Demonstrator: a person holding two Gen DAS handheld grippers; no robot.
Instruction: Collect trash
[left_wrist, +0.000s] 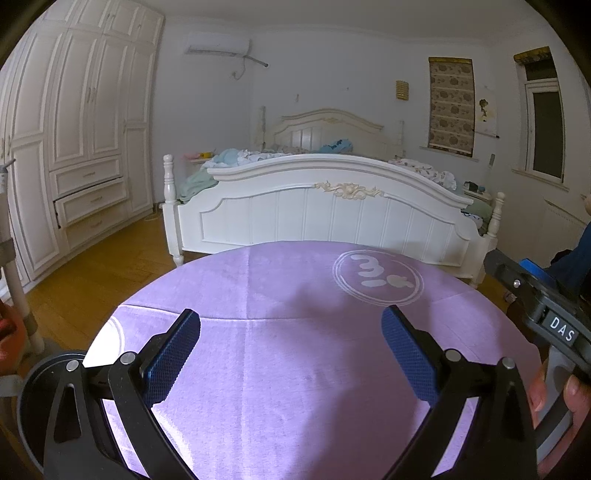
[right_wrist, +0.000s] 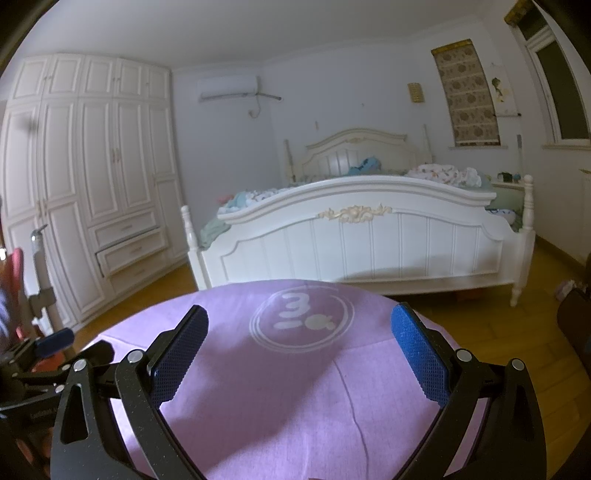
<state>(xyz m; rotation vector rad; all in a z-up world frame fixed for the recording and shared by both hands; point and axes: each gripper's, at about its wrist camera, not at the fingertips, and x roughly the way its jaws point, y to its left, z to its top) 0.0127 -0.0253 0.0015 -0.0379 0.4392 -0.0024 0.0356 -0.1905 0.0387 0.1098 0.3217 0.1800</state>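
Left gripper (left_wrist: 290, 325) and right gripper (right_wrist: 299, 325): both above a round table draped in a purple cloth (left_wrist: 295, 387) with a white circular logo (left_wrist: 378, 277), jaws on each spread wide, nothing between the blue pads (right_wrist: 421, 354). Trash: none discernible on the cloth in either view. Room beyond: white bed (left_wrist: 325, 214) with rumpled bedding, white wardrobe (left_wrist: 81, 129) with one drawer ajar, wall air conditioner (left_wrist: 218, 48), patterned blind (left_wrist: 450, 107), wooden floor (left_wrist: 96, 273).

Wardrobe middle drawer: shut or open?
Partly open. The middle drawer juts out askew from the wardrobe, with a dark gap along its top-left edge; the right wrist view agrees.
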